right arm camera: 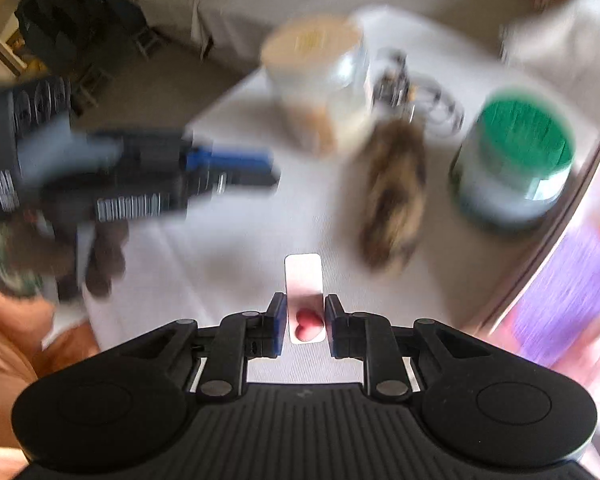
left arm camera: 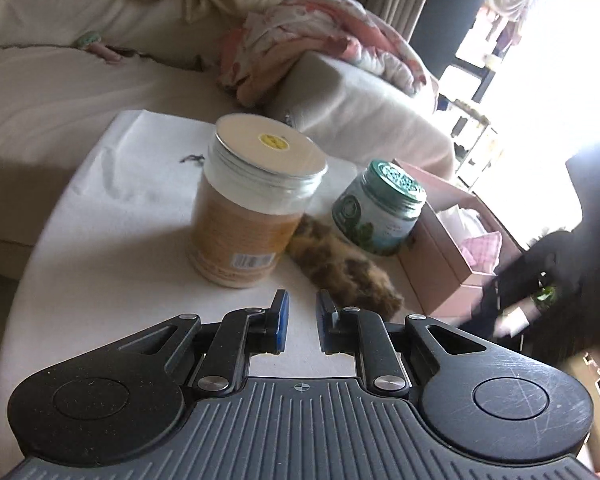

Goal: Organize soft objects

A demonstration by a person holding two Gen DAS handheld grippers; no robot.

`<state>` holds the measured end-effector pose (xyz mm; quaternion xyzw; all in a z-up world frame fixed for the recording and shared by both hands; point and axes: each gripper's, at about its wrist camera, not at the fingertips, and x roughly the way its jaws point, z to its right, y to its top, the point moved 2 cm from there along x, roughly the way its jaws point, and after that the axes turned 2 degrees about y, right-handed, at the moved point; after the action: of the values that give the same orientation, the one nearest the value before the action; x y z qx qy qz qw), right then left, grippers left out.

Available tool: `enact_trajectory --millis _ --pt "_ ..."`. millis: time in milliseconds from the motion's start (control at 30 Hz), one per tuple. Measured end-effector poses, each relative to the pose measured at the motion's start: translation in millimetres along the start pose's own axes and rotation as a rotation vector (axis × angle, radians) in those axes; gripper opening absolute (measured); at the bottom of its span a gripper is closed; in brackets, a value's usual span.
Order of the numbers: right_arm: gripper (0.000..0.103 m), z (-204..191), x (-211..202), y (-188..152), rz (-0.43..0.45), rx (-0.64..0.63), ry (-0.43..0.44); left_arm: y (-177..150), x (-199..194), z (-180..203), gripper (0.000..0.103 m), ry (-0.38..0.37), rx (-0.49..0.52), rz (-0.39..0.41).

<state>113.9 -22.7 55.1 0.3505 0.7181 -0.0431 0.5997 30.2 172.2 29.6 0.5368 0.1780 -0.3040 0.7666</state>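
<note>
A brown, mottled furry soft object (left arm camera: pixel 342 266) lies on the white round table (left arm camera: pixel 119 208), between a tall jar with an orange label (left arm camera: pixel 251 204) and a green-lidded jar (left arm camera: pixel 382 208). My left gripper (left arm camera: pixel 302 322) is open and empty, just in front of the furry object's near end. In the right wrist view, which is blurred, the furry object (right arm camera: pixel 396 196) lies ahead. My right gripper (right arm camera: pixel 304 320) is shut on a small white card with a red heart (right arm camera: pixel 304 300). The left gripper (right arm camera: pixel 235 168) shows at the left there.
A pink open box (left arm camera: pixel 452 240) with pink cloth inside stands right of the green-lidded jar (right arm camera: pixel 520 160). A beige sofa (left arm camera: pixel 59 88) with a pink floral blanket (left arm camera: pixel 312 44) lies behind the table. A tangled cable (right arm camera: pixel 420 92) lies beyond the tall jar (right arm camera: pixel 320 80).
</note>
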Motion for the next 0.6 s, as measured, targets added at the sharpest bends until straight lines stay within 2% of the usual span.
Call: enact_trajectory --millis 67,133,200,267,333,500,600 --pt "0.02 -3 -4 -6 0.009 -0.013 0.007 -1 -1 2 0.016 0.021 -0.001 -0.005" --pt "0.024 -4 -23 -3 0.103 -0.017 -0.01 1 -3 2 0.016 0.037 0.0 -0.004" --pt "0.028 -4 -43 8 0.244 -0.028 -0.099 2 -5 0 0.016 0.043 -0.008 0.005" --pt "0.034 -5 -44 21 0.318 -0.088 -0.204 2 -8 -2 0.016 0.045 -0.023 0.016" --pt "0.035 -1 -26 39 0.32 -0.113 -0.278 2 -10 -4 0.016 0.052 -0.031 0.016" --pt "0.035 2 17 65 0.268 -0.147 -0.366 2 -14 -10 0.016 0.104 -0.033 0.001" --pt "0.034 8 38 67 0.233 -0.141 -0.357 1 -17 -16 0.016 0.114 -0.042 0.0"
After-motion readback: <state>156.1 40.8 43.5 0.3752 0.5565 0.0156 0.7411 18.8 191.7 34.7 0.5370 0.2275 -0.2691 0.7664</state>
